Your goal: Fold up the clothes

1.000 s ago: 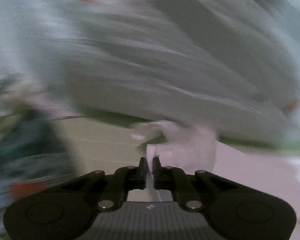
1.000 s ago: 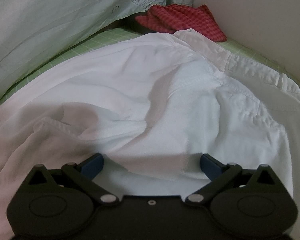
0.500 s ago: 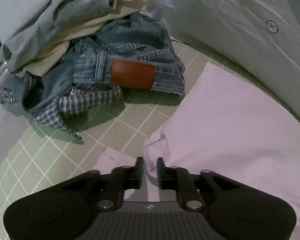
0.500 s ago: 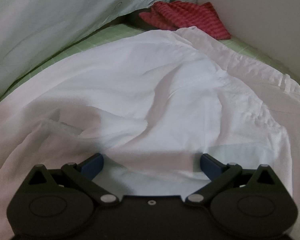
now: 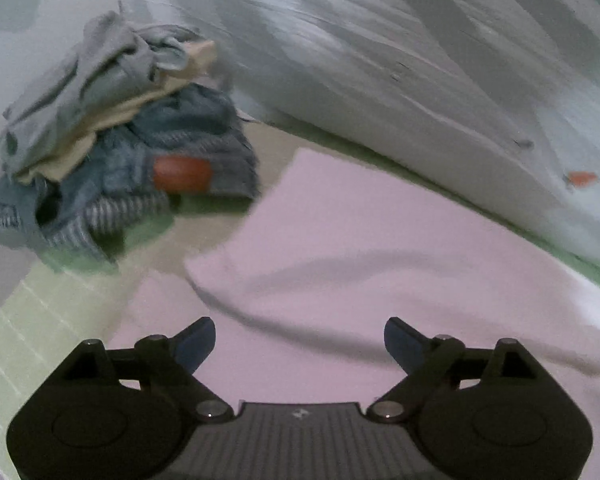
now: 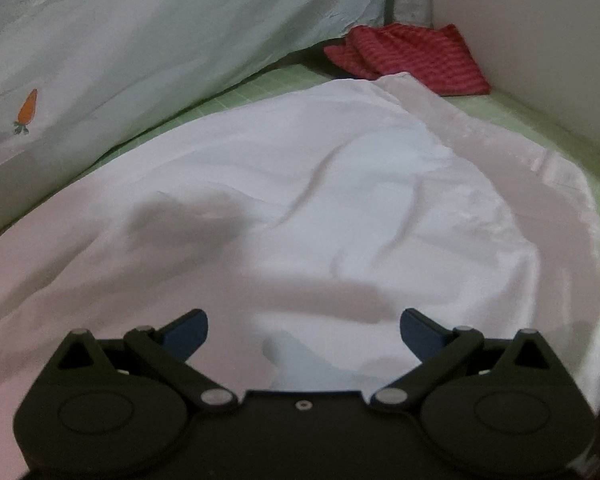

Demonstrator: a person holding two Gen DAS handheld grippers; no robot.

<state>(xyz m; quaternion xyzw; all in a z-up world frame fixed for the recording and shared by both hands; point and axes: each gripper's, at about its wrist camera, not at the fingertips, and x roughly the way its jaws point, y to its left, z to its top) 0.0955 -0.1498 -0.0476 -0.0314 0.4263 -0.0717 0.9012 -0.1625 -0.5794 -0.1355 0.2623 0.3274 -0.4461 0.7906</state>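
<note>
Left gripper jaws just opened off white shirt, right gripper wide, empty; clothes pile left-view only.

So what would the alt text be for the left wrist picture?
An open left gripper hovers over a white garment spread on a green checked sheet. A pile of unfolded clothes sits behind, beside a pale carrot-print quilt.

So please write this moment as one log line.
left gripper: open, jaws just opened, nothing between | right gripper: open | white shirt: released, flat on green mat
</note>
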